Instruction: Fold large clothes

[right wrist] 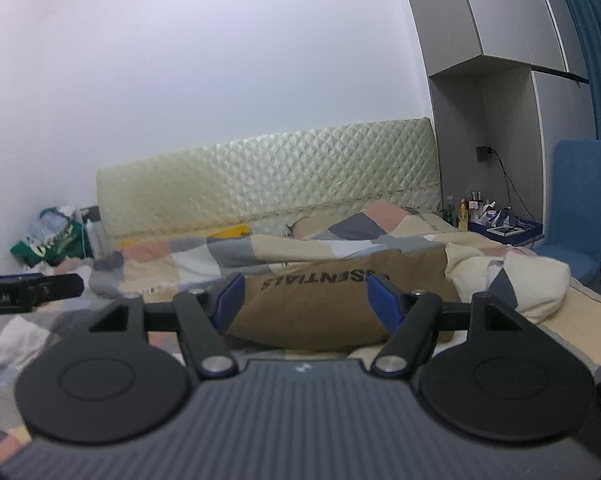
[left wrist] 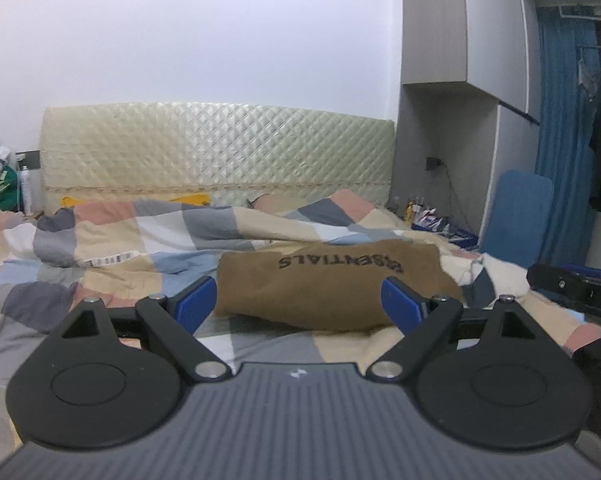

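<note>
A brown garment (left wrist: pixel 332 280) printed with "ESSENTIALS" lies folded into a compact rectangle on the checked quilt (left wrist: pixel 112 236) of a bed; it also fills the middle of the right wrist view (right wrist: pixel 320 308). My left gripper (left wrist: pixel 298 296) hovers just in front of it, blue pads (left wrist: pixel 192 300) wide apart and holding nothing. My right gripper (right wrist: pixel 306 292) is likewise open and free of cloth, a short way back from the garment's near edge. Each view shows the other tool's black body at its edge (left wrist: pixel 572 288) (right wrist: pixel 28 290).
A quilted headboard (left wrist: pixel 216 152) backs the bed. A cream blanket (right wrist: pixel 536 280) is bunched to the right of the garment. A nightstand with bottles (right wrist: pixel 496 220) and a blue chair (right wrist: pixel 576 208) stand at the right, and a pile of bags (right wrist: pixel 52 240) at the left.
</note>
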Available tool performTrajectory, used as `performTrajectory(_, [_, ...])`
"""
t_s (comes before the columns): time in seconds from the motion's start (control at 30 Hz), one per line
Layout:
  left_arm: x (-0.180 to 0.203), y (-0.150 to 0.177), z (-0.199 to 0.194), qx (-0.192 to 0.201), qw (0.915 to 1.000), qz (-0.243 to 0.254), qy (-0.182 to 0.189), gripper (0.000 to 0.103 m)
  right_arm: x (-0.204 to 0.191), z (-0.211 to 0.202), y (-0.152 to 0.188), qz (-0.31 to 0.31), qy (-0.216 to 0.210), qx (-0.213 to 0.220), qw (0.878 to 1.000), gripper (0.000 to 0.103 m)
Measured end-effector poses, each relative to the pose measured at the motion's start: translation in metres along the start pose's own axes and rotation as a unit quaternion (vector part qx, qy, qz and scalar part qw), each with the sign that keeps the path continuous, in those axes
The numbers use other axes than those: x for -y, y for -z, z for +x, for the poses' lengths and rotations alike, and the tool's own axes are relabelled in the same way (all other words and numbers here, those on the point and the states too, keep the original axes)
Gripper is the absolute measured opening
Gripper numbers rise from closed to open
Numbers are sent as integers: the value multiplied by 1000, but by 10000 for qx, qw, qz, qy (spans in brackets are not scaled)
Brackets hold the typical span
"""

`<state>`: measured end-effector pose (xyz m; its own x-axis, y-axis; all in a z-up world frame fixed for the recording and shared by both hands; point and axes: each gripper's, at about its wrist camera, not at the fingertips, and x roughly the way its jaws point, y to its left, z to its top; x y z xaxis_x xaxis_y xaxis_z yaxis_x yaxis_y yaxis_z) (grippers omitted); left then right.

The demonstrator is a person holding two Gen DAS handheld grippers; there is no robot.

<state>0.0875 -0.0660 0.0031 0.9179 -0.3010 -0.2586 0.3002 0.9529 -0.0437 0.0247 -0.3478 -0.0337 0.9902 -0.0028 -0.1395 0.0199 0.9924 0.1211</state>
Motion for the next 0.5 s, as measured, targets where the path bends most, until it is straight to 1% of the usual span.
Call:
performTrajectory(0.13, [-2,18,2,-92,10000,9,-28,92,-6,4,19,-75,54,-109,9999,71])
performTrajectory(0.27, [-6,30,13,-158,9998,63,-102,92,-8,12,40,-58,172,-220,9996,71])
performTrajectory(0.43, [-6,45,27,-280,9995,83,-93,92,-6,24,62,-131,328,-372,9987,71])
performTrajectory(0.5, [-7,51,33,-346,9993,59,-107,92,-6,23,64,-139,368,-291,9988,70])
